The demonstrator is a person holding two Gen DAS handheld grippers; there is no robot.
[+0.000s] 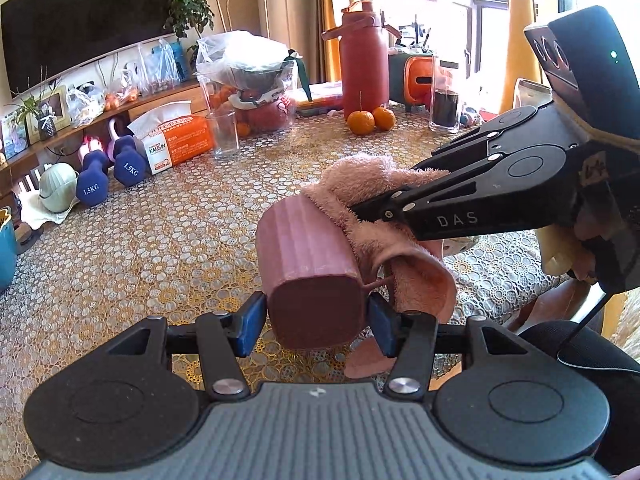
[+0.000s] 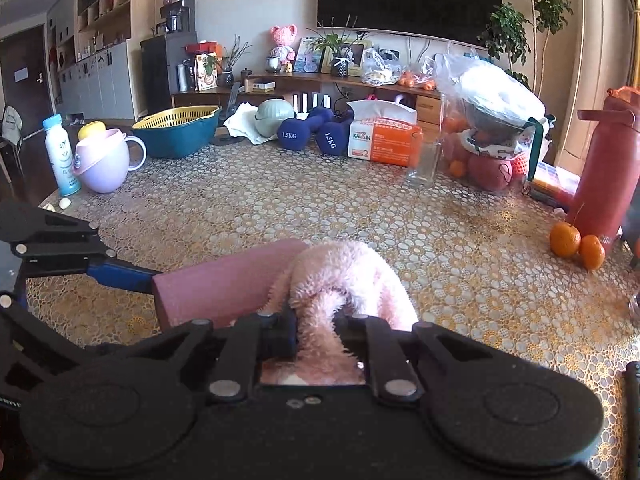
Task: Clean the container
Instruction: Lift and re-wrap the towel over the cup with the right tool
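We see the pink ribbed container [image 1: 308, 276] lying on its side above the counter [image 1: 160, 248], its flat base facing the left wrist camera and sitting right between the 2 blue fingers [image 1: 253, 326] of the left gripper [image 1: 316, 322]. Those fingers are closed in on the base from 9 and 3 o'clock, pressing its sides, so the container is held clear of the lace-patterned cover.

At the container's far end, toward 1 o'clock, a fluffy pink cloth [image 1: 360, 196] is stuffed over the mouth and drapes down its right side. The right gripper [image 2: 320, 326] comes in from 3 o'clock in the left view, its fingers nearly together and pinching that cloth, which bulges out between them in its own camera.

Farther back on the counter stand a clear glass [image 1: 225, 134] at 11 o'clock, an orange tissue box [image 1: 176, 138], 2 blue dumbbells [image 1: 108, 172], a red thermos [image 1: 364, 60] and 2 tangerines [image 1: 370, 120] at 12 o'clock. All of them are well apart from the container, and the counter beneath it is bare.
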